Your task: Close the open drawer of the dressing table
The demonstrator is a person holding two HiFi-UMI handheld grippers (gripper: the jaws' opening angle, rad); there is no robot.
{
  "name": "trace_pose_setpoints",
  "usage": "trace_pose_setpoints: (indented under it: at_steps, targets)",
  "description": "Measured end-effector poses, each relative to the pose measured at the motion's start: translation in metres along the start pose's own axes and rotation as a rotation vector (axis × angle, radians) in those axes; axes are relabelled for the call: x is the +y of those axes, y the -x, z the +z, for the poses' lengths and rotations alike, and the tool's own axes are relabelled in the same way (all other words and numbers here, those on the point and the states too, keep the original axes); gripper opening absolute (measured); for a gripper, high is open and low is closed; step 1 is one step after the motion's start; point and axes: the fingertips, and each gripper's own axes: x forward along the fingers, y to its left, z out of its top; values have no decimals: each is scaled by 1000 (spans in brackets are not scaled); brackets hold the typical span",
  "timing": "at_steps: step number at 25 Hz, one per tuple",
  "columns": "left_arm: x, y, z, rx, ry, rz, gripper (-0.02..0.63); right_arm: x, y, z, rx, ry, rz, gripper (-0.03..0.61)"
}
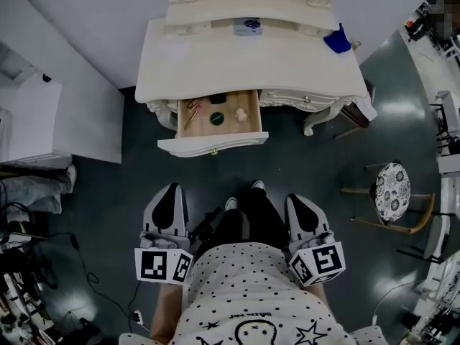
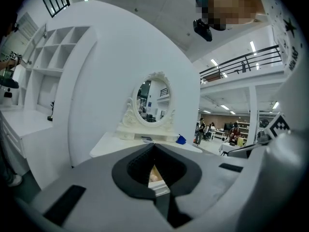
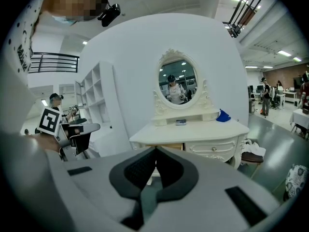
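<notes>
We are facing the cream desk with two tools, the left tool and the right tool. Both are being held low in front of our spotted shirt, each pinched together with nothing between its jaws.

The desk is showing two drawers. The left drawer is standing pulled out toward us, well apart from both tools, while the right drawer is sitting flush.

Inside the open one we are counting four lots:
- a few thin brown sticks
- one small dark object
- one round green item
- one pale pink lump

On the desk top one oval mirror is rising at the back, with one small box below it and one blue object at the right end.

Dark floor is lying between our two shoes and the drawer front. One stool with a patterned seat is standing off to the right. One white cabinet is flanking the desk on the left. Both are standing to the side of our line to the drawer.
</notes>
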Motion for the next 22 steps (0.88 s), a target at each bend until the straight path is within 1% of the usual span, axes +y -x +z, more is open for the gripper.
trace_pose_setpoints:
  at_steps: [5,9,17,22]
  targets:
    - [-4,-24,-1,17,8,16,12,-18,-18,5,16,-10,22,9]
    - [-4,-51,4,14,9,51,12,-40,-41,20,15,-1,54,9]
    - [-1,-104,26,-35,-5,158,12,-99,-80,57,-4,28,98,9]
    - [-5,-127,35,-65,-13,212,12,-130,-95,73,-12,47,126,9]
